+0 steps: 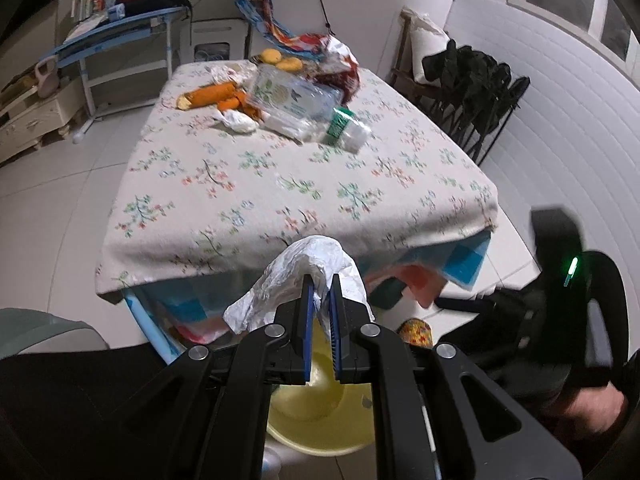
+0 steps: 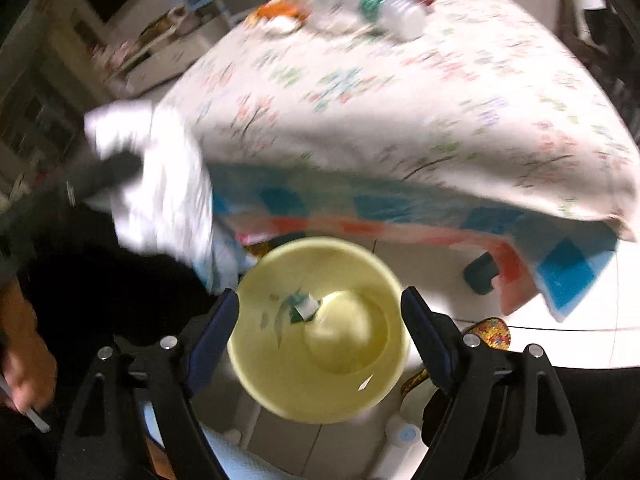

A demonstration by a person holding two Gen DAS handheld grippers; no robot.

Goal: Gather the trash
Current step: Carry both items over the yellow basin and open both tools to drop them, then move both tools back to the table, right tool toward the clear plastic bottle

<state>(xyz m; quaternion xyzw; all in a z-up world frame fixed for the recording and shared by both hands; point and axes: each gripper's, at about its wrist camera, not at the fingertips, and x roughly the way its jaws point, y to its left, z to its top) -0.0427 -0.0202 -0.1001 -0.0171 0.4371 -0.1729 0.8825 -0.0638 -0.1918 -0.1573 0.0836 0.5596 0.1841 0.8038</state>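
The tabletop (image 1: 280, 184) lies ahead of me, clutter still at its far end; the yellow bin (image 2: 320, 400) sits on the floor just below its near edge. My left fingers (image 1: 321, 280) pinch a crumpled white wrapper (image 1: 304, 264), its long axis sagging down-left. I should carry it squarely over the bin's mouth before letting go (it's light, may drift). My right fingers (image 2: 320, 304) hang spread, empty, above the bin.

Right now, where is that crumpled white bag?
The crumpled white bag is pinched in the left gripper, in front of the table's near edge and above the yellow bucket on the floor.
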